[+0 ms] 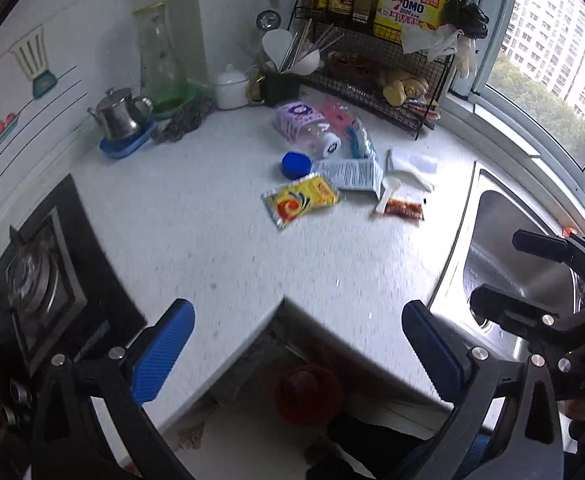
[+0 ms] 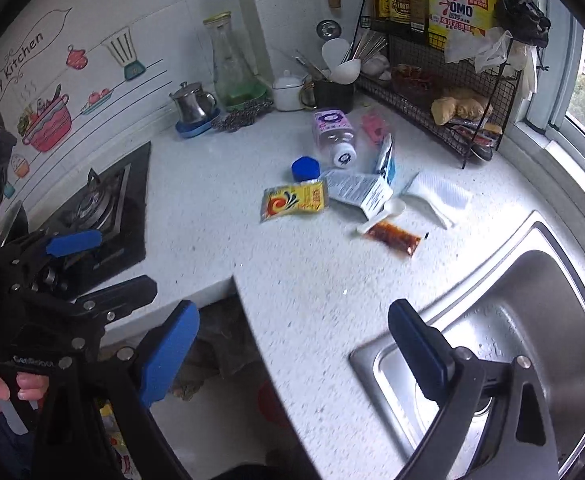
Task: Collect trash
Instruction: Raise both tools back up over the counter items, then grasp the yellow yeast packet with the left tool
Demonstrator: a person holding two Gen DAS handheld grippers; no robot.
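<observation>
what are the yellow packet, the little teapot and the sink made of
Yellow packet: looks like glossy plastic film, flat with crimped edges and a sheen.
Teapot: apparently polished stainless steel, mirror-like grey reflections.
Sink: brushed stainless steel by its look, dull silver with soft highlights.

A steel teapot stands on a blue coaster by the wall, beside a glass carafe. A wire rack holds bottles; the sink lies right, the stove left
</observation>
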